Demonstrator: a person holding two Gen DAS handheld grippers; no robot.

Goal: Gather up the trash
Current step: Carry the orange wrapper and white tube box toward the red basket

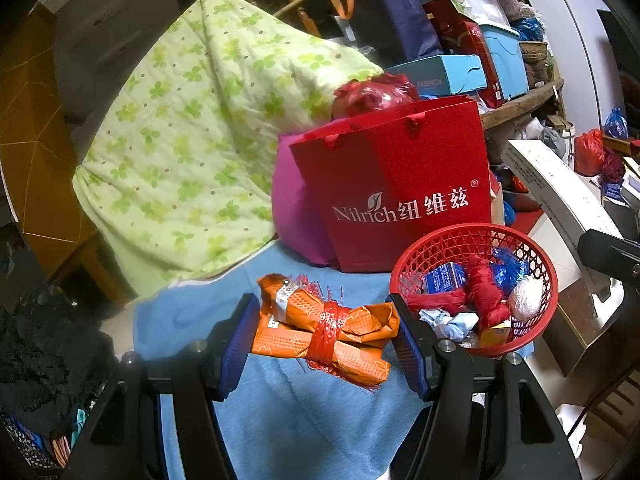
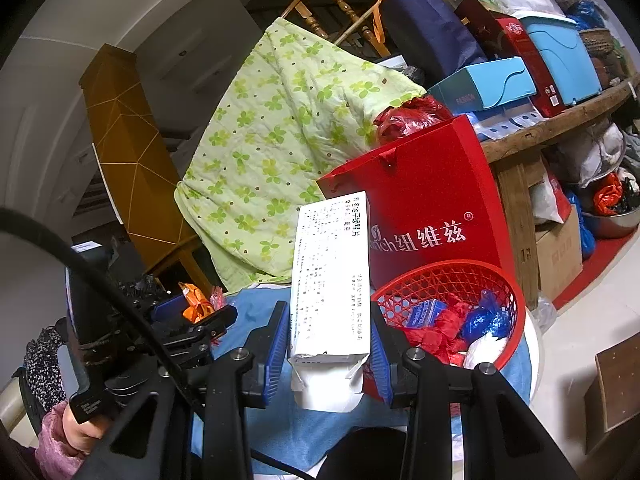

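1. Left wrist view alone shows the left tongs [image 1: 326, 340] clamped on an orange bundle [image 1: 320, 332] over the blue-clothed surface [image 1: 300, 420].
2. Right tongs [image 2: 328, 344] grip a white packet [image 2: 330, 280], beside the red basket [image 2: 448, 276]; a red bag [image 2: 432, 200] stands behind.

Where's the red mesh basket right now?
Lower right in both wrist views: the red mesh basket sits on the blue cloth, just in front of the red paper bag.

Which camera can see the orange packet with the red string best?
The left wrist view. There the orange packet lies whole between the left gripper pads, its red tie plain. In the right wrist view only a small orange corner peeks out past that gripper.
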